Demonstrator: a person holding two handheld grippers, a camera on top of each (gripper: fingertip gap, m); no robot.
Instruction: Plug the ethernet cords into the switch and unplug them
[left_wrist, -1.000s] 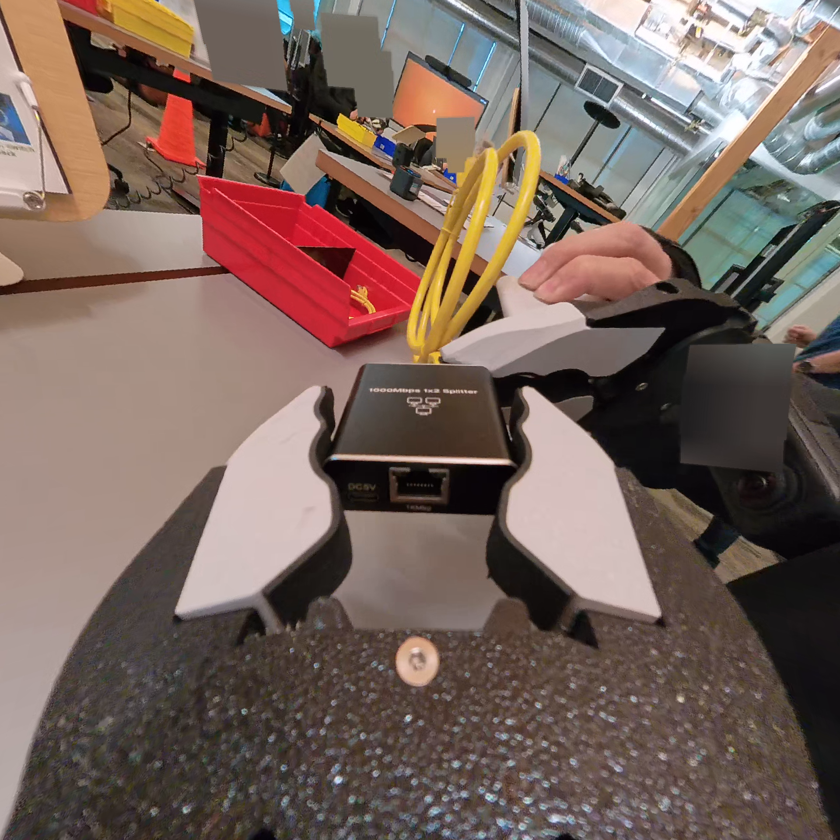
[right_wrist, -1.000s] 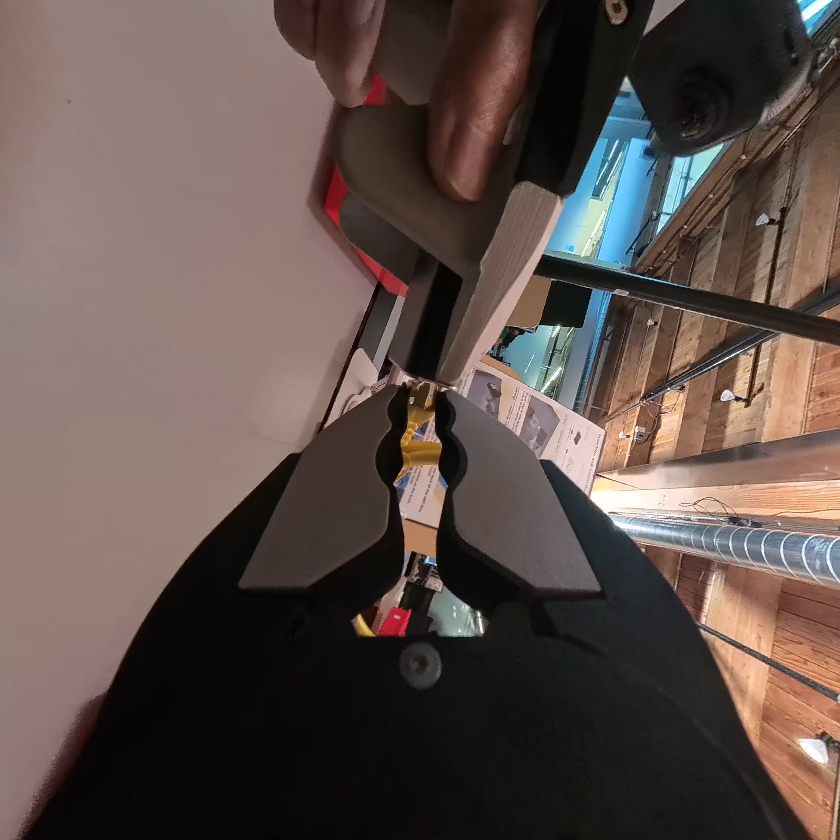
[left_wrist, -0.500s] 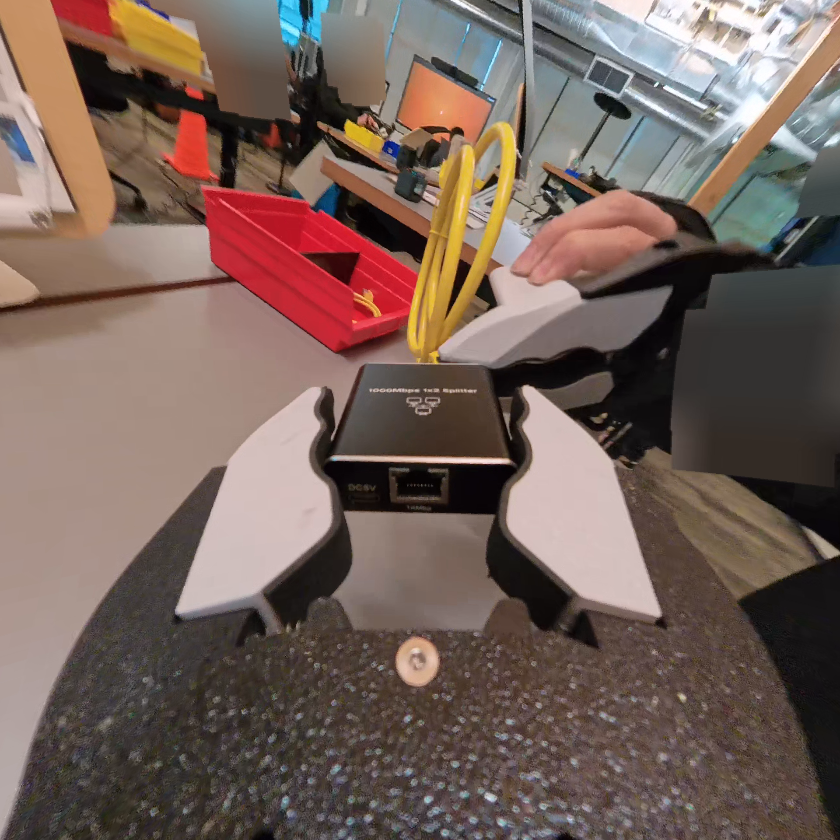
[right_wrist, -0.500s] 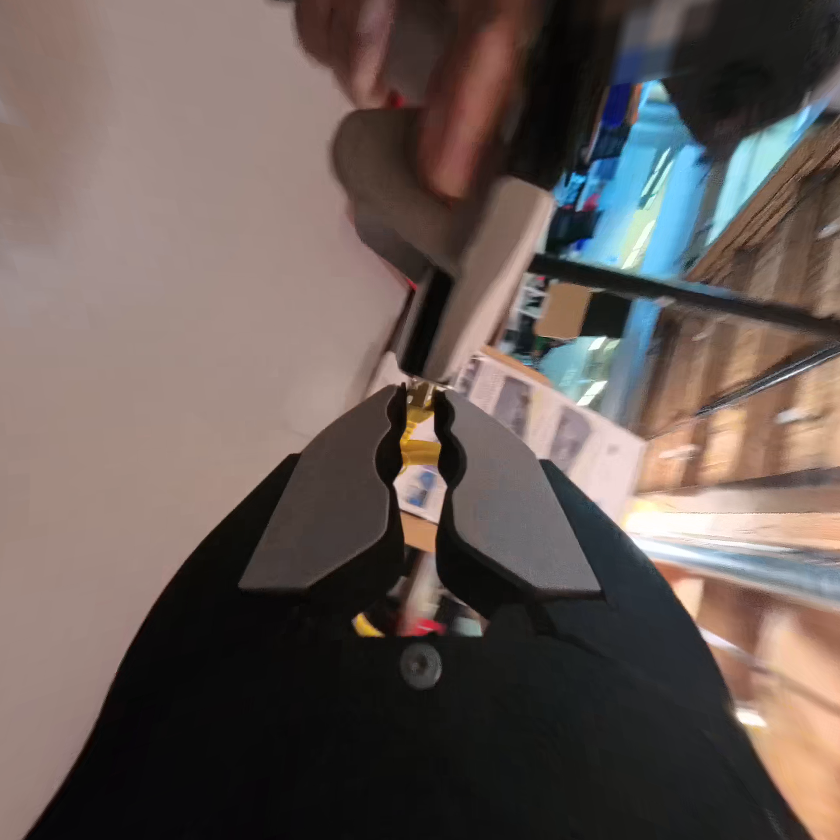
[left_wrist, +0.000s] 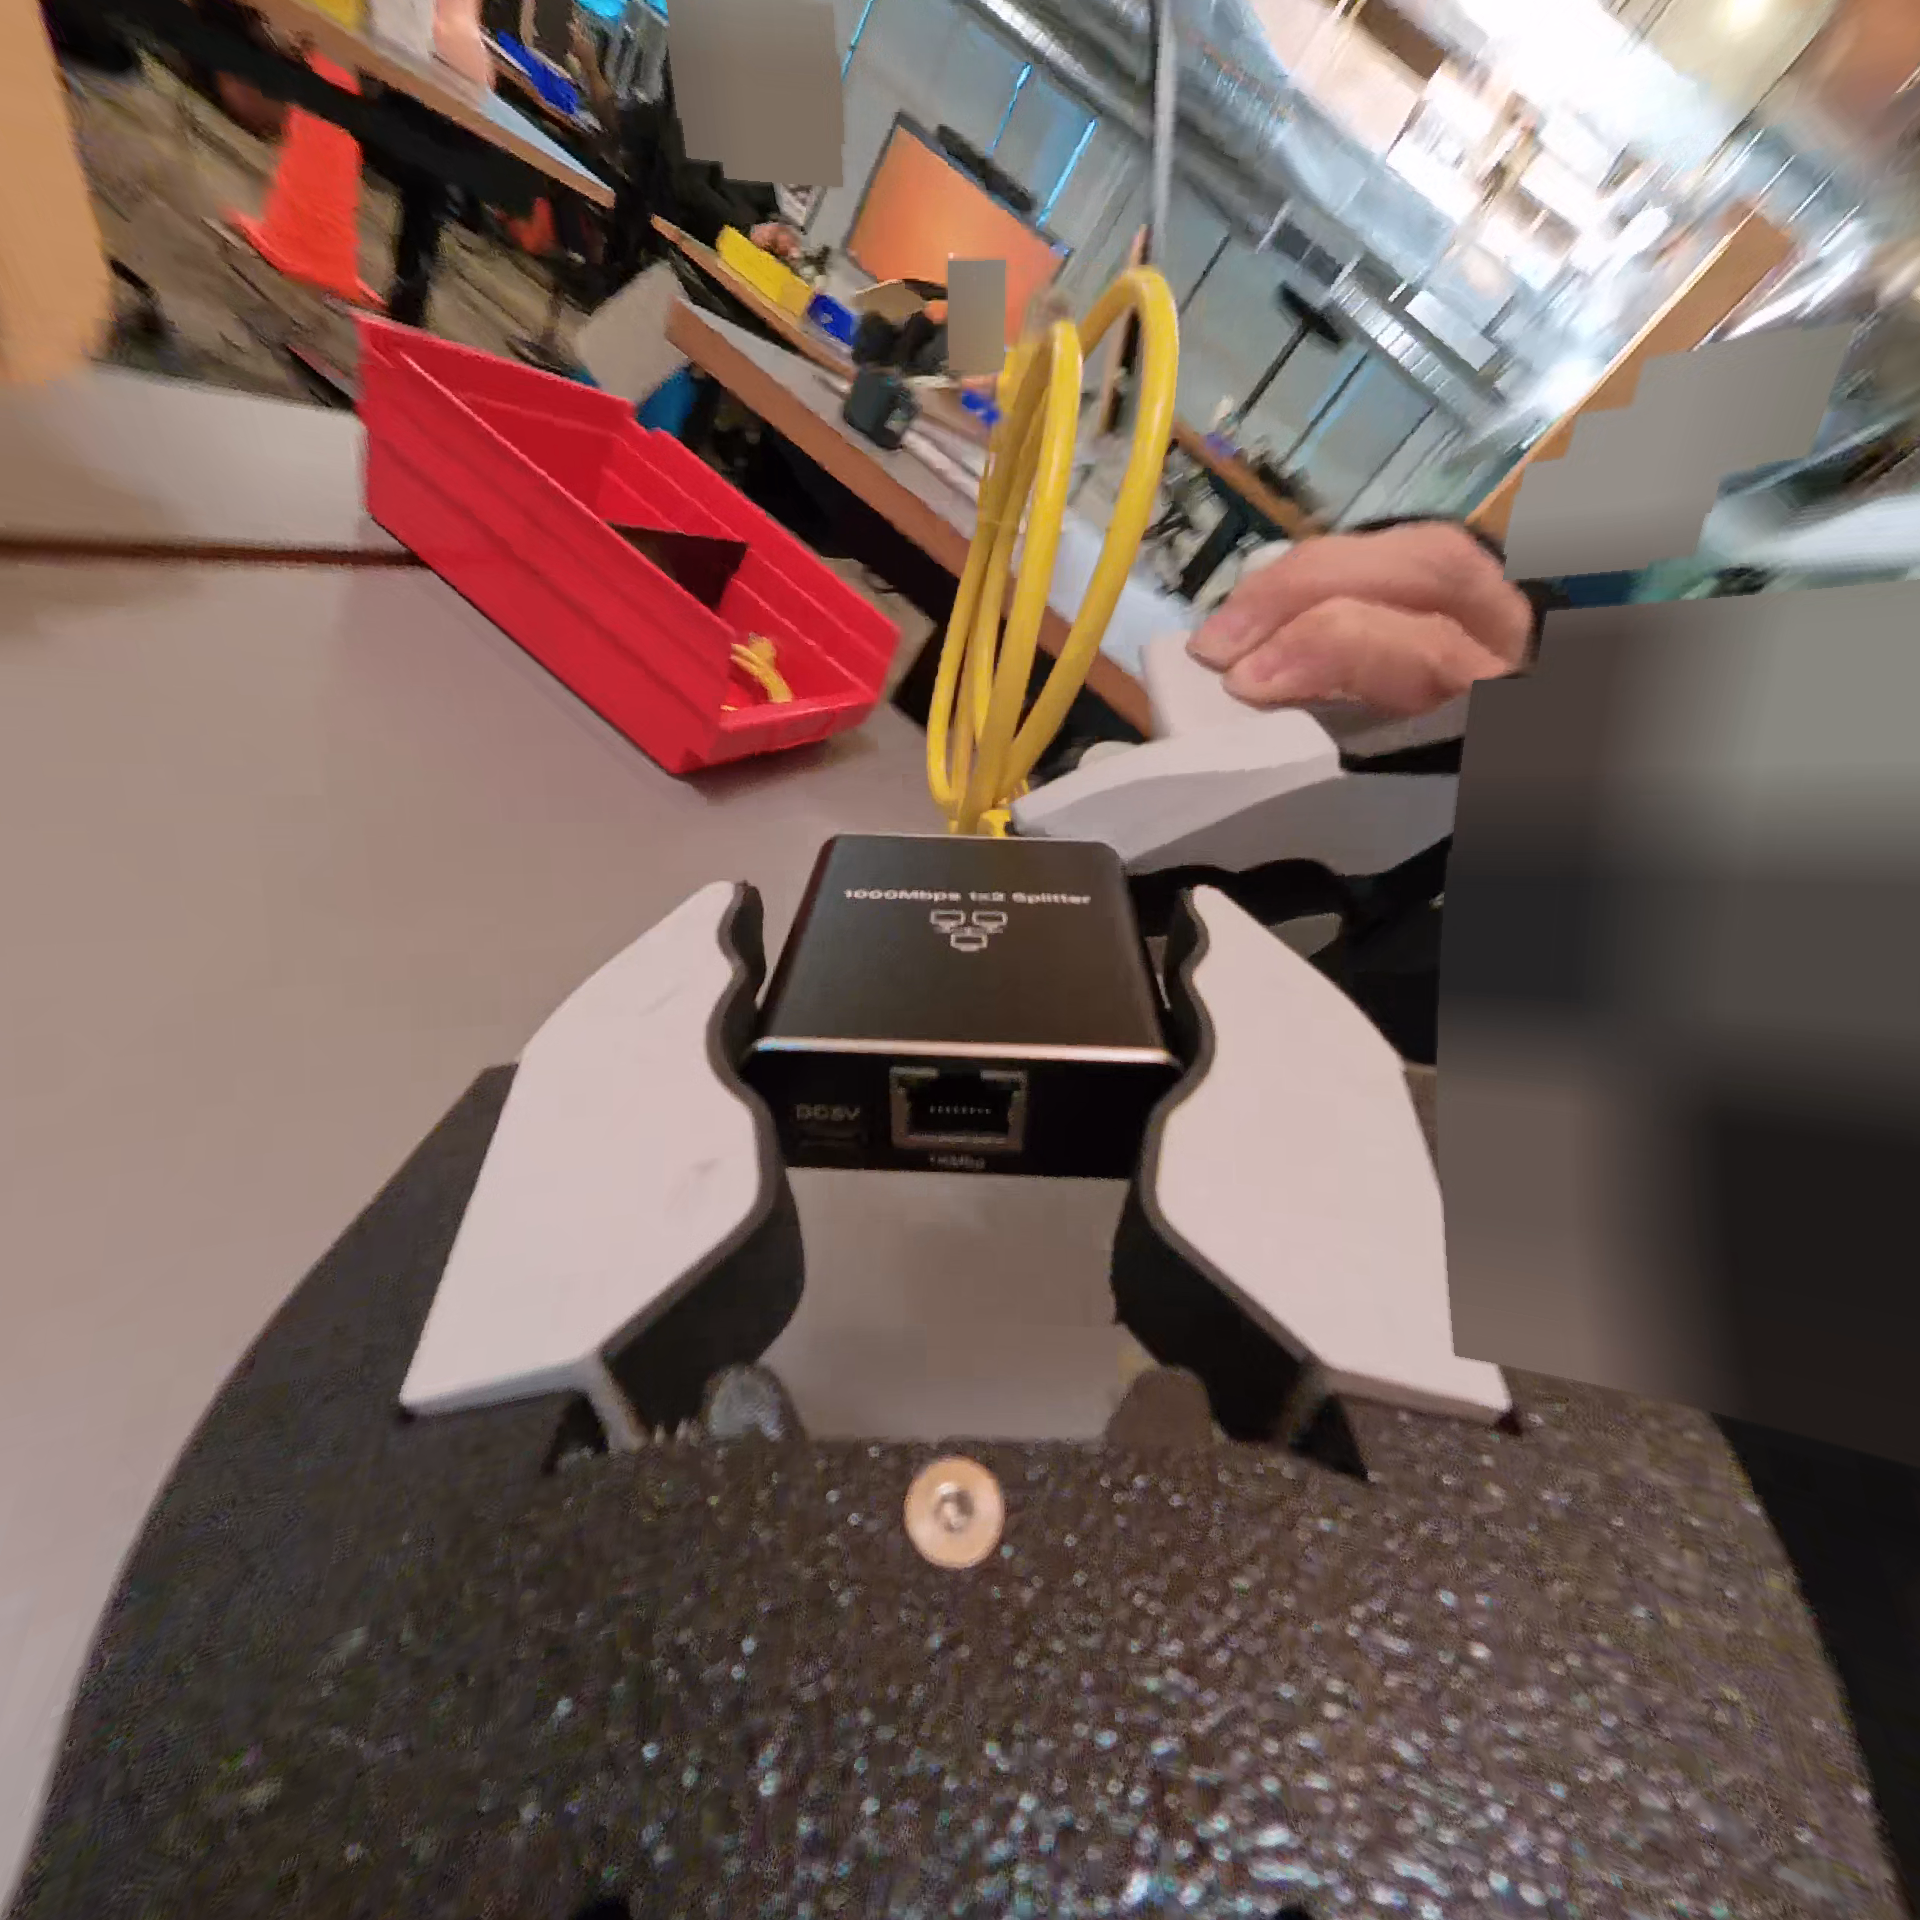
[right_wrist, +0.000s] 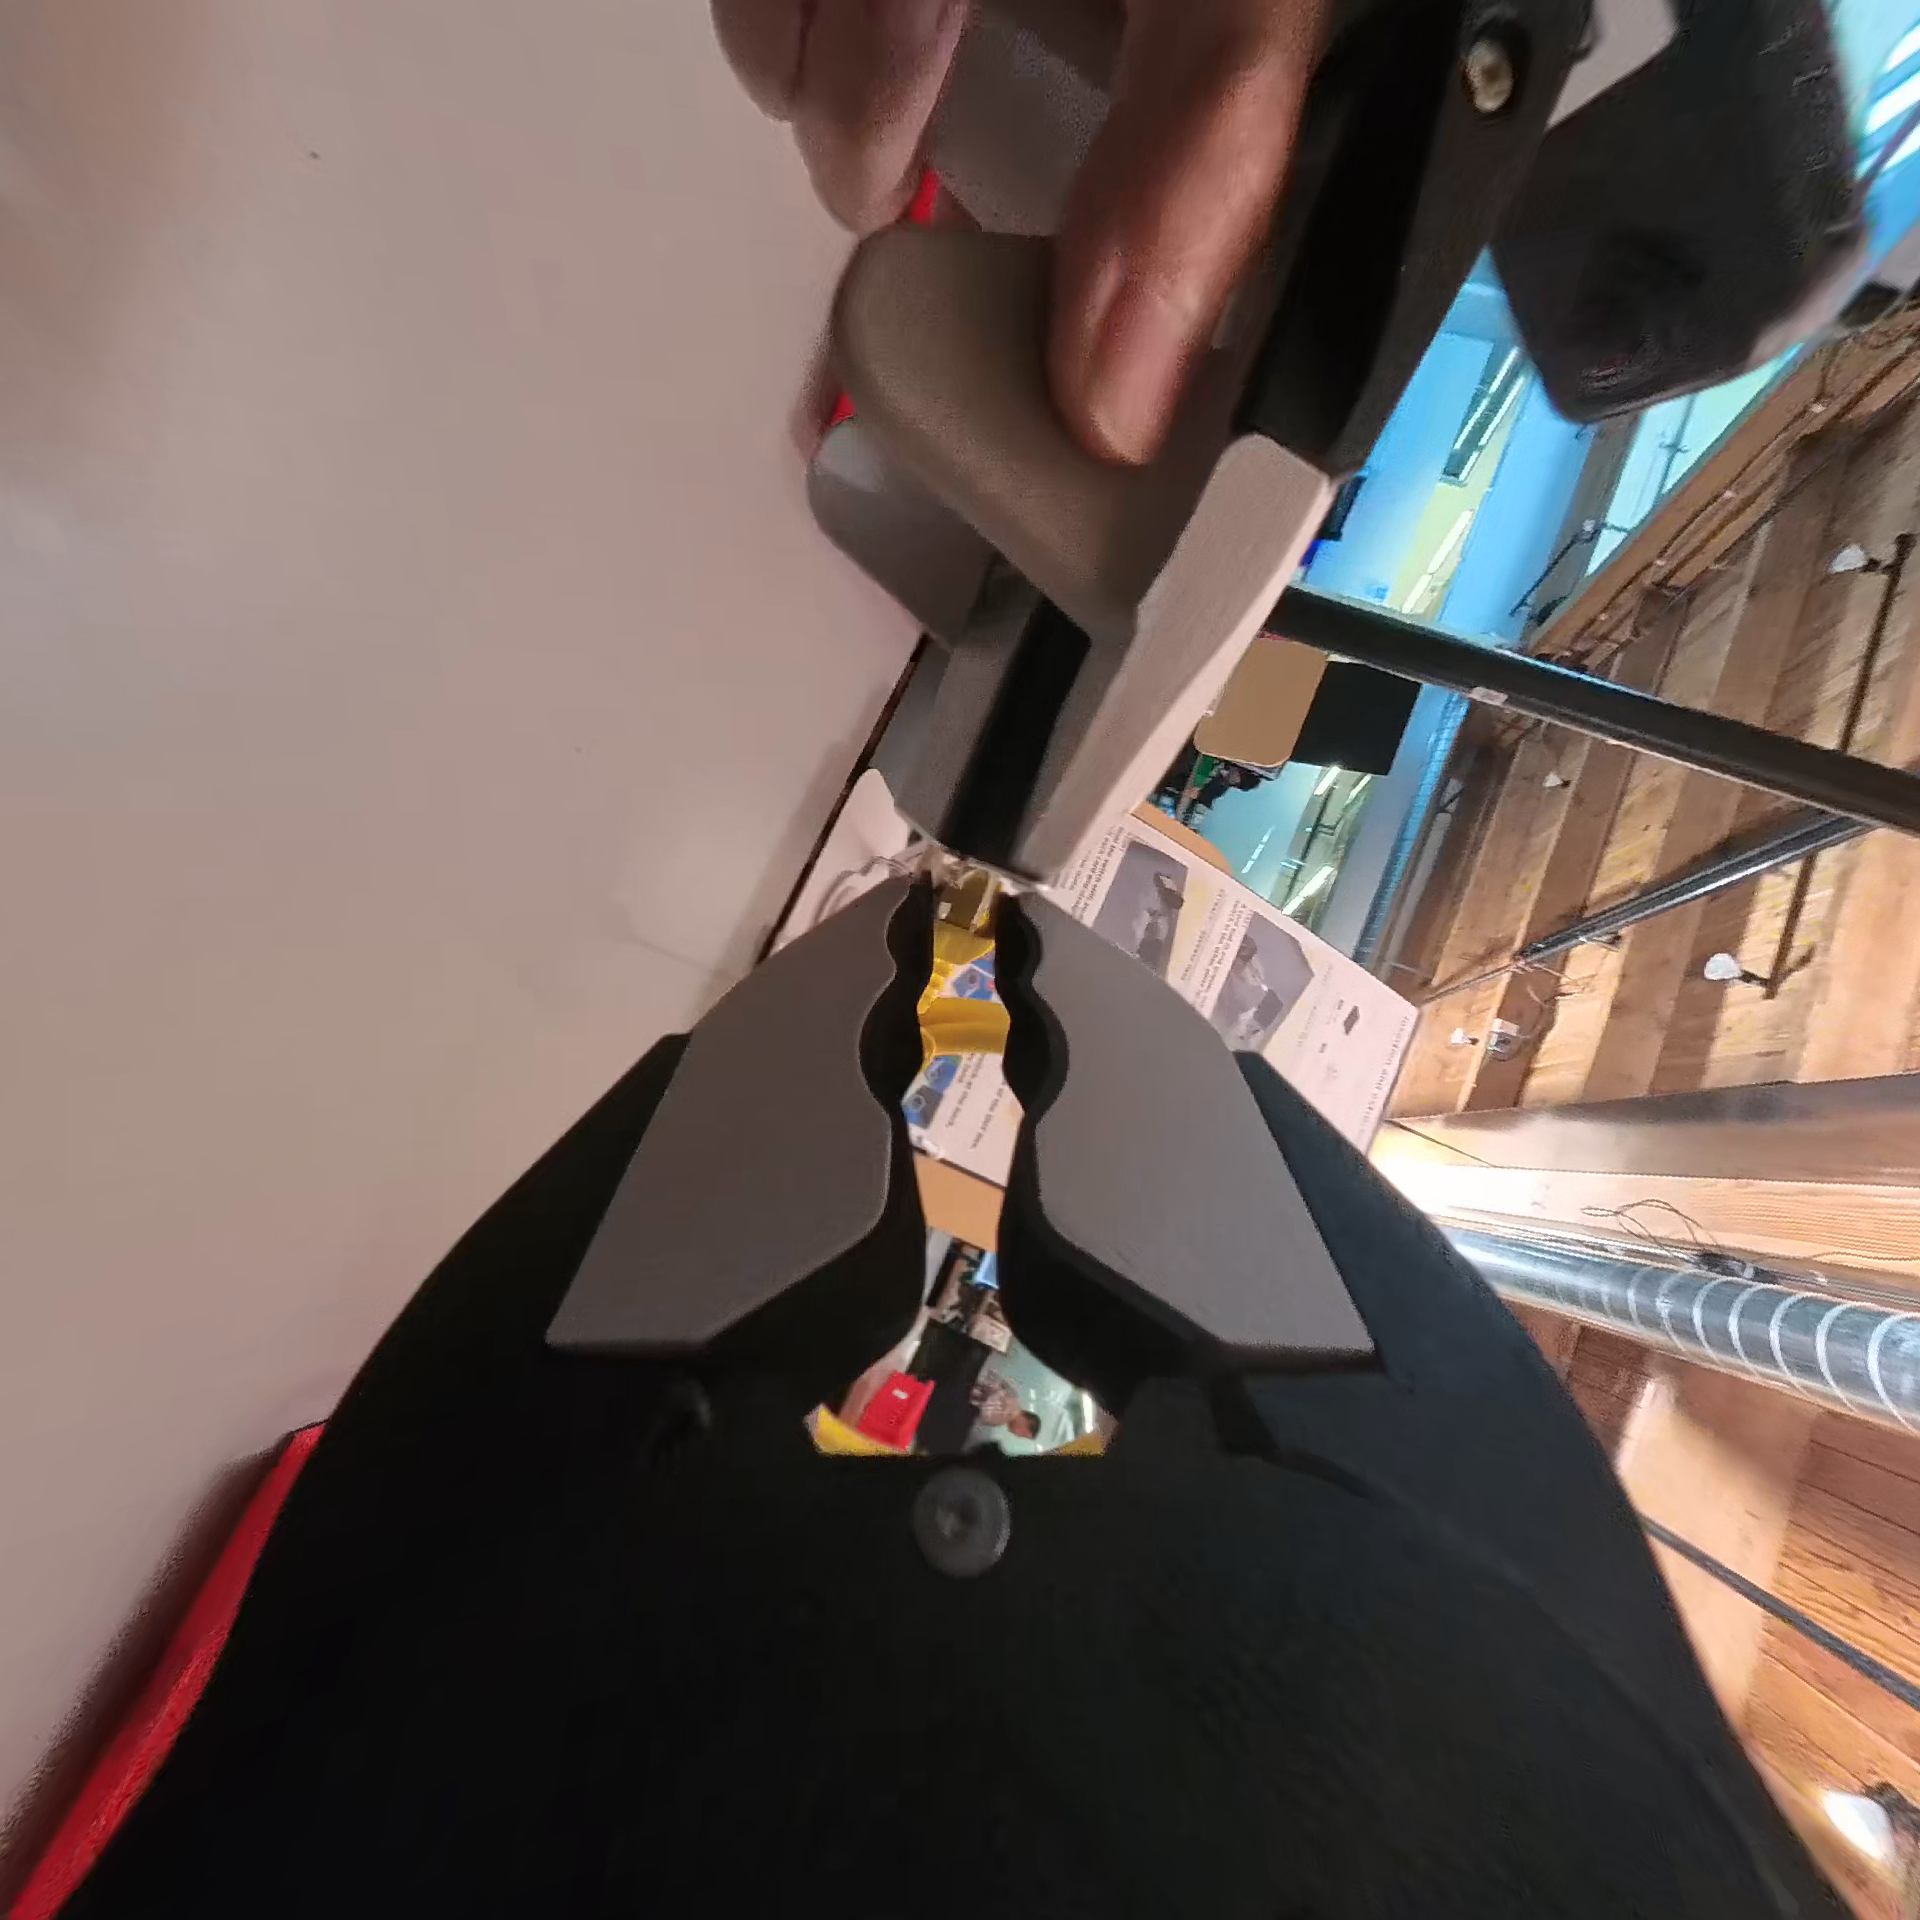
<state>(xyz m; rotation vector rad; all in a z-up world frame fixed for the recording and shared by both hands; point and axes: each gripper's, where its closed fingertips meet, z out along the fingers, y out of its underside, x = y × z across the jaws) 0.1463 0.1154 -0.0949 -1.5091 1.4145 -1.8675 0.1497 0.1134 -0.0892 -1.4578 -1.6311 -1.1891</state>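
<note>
My left gripper (left_wrist: 961, 914) is shut on the black switch (left_wrist: 961, 966) and holds it level above the grey table (left_wrist: 260, 883), with an empty port facing the camera. A yellow ethernet cord (left_wrist: 1039, 540) loops up from the switch's far side. In the right wrist view my right gripper (right_wrist: 961, 909) is shut on the cord's yellow plug (right_wrist: 966, 1013), whose clear tip sits at the switch's (right_wrist: 1023, 717) far edge. How deep the plug sits is hidden. The right gripper's fingers (left_wrist: 1195, 790) show behind the switch in the left wrist view.
A red bin (left_wrist: 582, 561) lies on the table at the back left with a yellow cord end (left_wrist: 764, 670) inside. The person's hand (left_wrist: 1361, 623) is on the right gripper. Other desks, a monitor and an orange cone stand farther back. Left and right tips are no more than a few centimetres apart.
Both grippers have shifted and tilted together, and the background has moved in both views. The holds on the switch and the plug are unchanged.
</note>
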